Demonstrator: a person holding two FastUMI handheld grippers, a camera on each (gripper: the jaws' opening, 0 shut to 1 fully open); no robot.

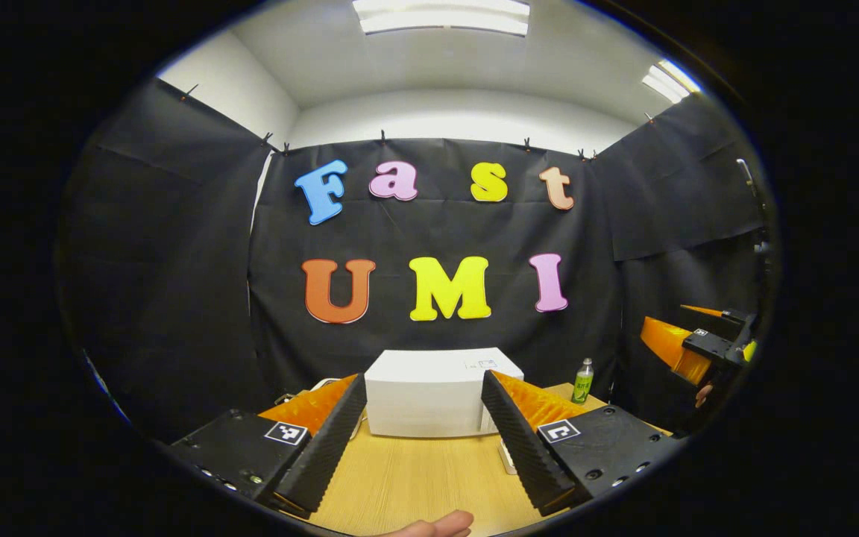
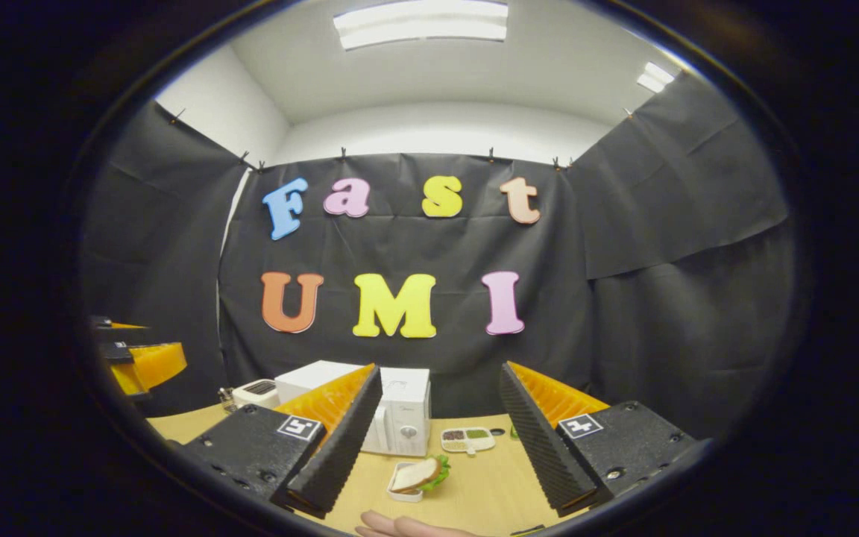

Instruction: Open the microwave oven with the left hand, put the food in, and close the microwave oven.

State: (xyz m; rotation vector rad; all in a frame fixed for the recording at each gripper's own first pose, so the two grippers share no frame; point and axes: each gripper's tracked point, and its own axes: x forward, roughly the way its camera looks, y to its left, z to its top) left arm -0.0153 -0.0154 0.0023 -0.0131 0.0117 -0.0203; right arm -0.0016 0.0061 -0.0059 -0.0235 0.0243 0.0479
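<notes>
Plainly, both sets of jaws stood released, grasping nothing; the left gripper (image 1: 422, 440) framed the closed microwave oven (image 1: 433, 395) at lower centre, well apart from it; a misaimed reach could have shoved the light box back rather than swung its door. The sandwich (image 2: 418, 474) lay in its small dish at bottom centre between the right gripper (image 2: 433, 447) fingers; a clumsy pinch might have tipped it. Nearby stood a green bottle (image 1: 583, 380), a condiment tray (image 2: 468, 438) and a toaster (image 2: 256, 391).
</notes>
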